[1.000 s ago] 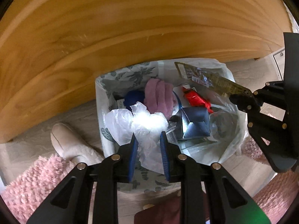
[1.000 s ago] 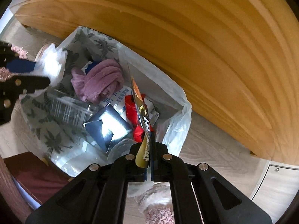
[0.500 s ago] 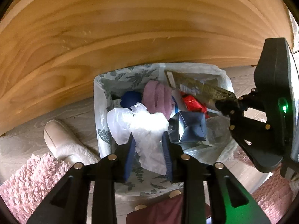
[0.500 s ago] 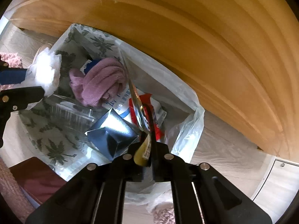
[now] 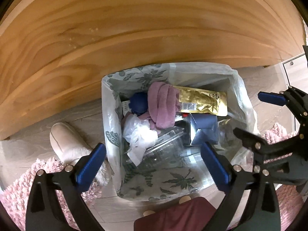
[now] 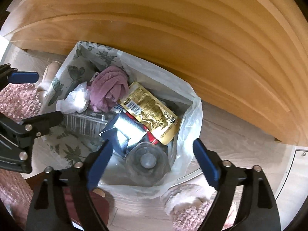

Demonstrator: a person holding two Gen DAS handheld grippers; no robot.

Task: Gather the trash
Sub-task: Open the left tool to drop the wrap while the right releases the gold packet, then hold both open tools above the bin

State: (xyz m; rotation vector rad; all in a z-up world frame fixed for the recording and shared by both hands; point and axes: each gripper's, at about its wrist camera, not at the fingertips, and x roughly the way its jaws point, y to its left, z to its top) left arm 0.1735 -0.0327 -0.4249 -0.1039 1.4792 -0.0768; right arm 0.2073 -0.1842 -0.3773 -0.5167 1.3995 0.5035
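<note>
A leaf-print bin (image 5: 173, 179) lined with a white bag (image 6: 190, 119) stands on the floor below both grippers. My left gripper (image 5: 152, 154) hangs over it with jaws opening wide and nothing between the pads. Loose among the trash lies a crumpled white plastic bag (image 5: 138, 132). My right gripper (image 6: 153, 146) is also opening, with nothing held. A gold wrapper (image 6: 152, 109) lies flat on top of the trash, beside a pink cloth (image 6: 109, 86) and a blue carton (image 6: 125, 130). Each gripper shows in the other's view: right gripper (image 5: 250, 115), left gripper (image 6: 42, 96).
A wooden tabletop (image 5: 134, 28) overhangs the far side of the bin. A fluffy slipper (image 5: 65, 142) and a pink rug (image 5: 17, 192) lie left of it; another slipper (image 6: 192, 198) lies on the right. A person's dark red garment (image 5: 173, 215) is at the near edge.
Both grippers went from shut to wide open. The white plastic bag left the left pads and the gold wrapper left the right pads; both now lie in the bin.
</note>
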